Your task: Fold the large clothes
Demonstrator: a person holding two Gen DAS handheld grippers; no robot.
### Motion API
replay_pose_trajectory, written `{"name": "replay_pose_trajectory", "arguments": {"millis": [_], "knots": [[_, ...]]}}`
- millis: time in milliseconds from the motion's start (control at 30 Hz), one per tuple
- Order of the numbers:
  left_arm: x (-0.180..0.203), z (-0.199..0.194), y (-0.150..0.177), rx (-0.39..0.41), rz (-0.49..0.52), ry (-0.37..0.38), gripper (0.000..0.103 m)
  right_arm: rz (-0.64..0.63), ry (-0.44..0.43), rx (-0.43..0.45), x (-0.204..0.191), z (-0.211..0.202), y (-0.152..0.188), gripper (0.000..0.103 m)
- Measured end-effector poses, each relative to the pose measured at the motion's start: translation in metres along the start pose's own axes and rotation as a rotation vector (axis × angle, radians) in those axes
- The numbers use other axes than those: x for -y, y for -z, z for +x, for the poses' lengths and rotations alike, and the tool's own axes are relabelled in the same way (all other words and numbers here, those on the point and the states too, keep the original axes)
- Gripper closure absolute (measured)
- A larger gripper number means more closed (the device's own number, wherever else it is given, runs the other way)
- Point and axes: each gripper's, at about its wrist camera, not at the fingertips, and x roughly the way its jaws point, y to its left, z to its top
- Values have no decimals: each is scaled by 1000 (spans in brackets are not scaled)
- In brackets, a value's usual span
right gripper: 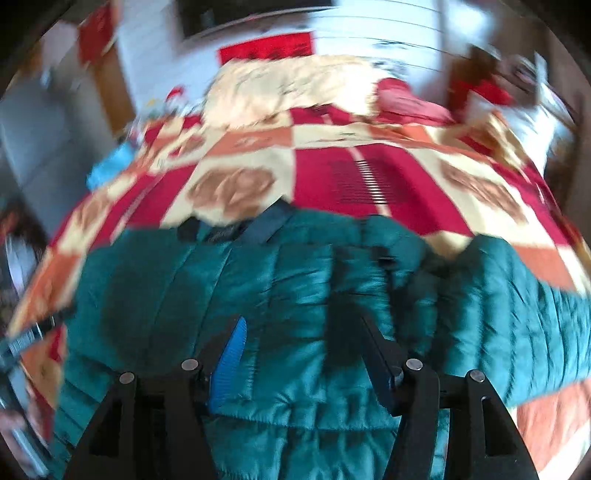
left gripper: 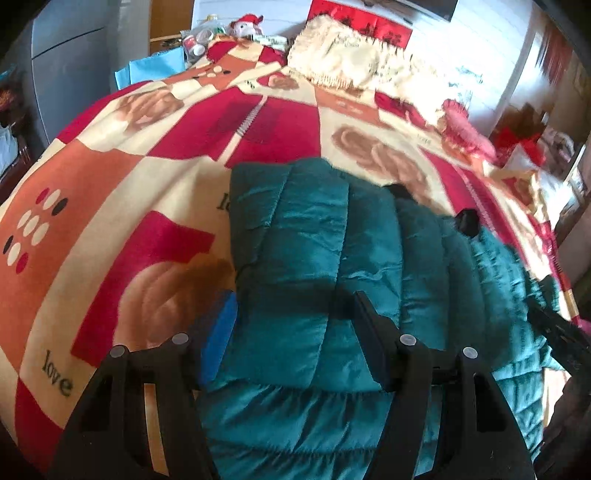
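Note:
A teal quilted puffer jacket (left gripper: 314, 229) (right gripper: 184, 277) lies folded on a bed with a red, orange and cream patterned bedspread (left gripper: 110, 166) (right gripper: 332, 170). My left gripper (left gripper: 293, 325) is open and hovers over the jacket's near left part, its blue-padded finger by the jacket's left edge. In the blurred right wrist view, my right gripper (right gripper: 303, 339) is open just above the middle of the jacket, and the pads press on nothing. Dark collar trim (right gripper: 269, 221) shows at the jacket's far edge. Each view catches the other gripper at its side edge.
At the head of the bed lie a cream fringed blanket (left gripper: 343, 55) and a pink pillow (left gripper: 461, 125). A plush toy (left gripper: 245, 26) and small clutter sit at the far left corner. A grey cabinet (left gripper: 66, 66) stands to the left of the bed.

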Motion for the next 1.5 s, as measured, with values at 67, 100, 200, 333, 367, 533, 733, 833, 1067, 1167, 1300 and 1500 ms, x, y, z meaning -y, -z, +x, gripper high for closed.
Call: {"name": "replay_pose_trajectory", "arguments": {"millis": [67,100,200,333,367,533,733,833,1067,1167,1300,1500], "knots": [[3,9,1,-1,21,-28,40,-42,48,-16,-11,22,0,44],[4,12,2,-1,30,-35,37,-45,64,-26,-11,33,1,44],[2,22,4,-9,45,-41,31,-7,92,-50,-5,62,4,44],[-1,31,4,-24,40,-36,30,0,112,-50,0,80,6,43],[-1,32,4,-25,39,-38,30,-8,117,-53,-1,80,5,43],[0,32,5,-20,41,-42,30,19,101,-46,2,52,1,43],[1,32,7,-13,44,-49,30,-25,37,5,-13,13,10,42],[1,32,7,-11,46,-50,30,-56,61,-40,-21,22,20,42],[-2,32,6,-15,33,-47,23,-31,82,-96,-14,56,35,42],[-2,25,5,-7,47,-59,23,-40,84,-101,-15,51,33,42],[-1,8,8,12,58,-49,23,-26,69,-60,-9,23,33,41],[14,-19,14,57,92,-17,23,-14,124,-21,1,4,31,40]]}}
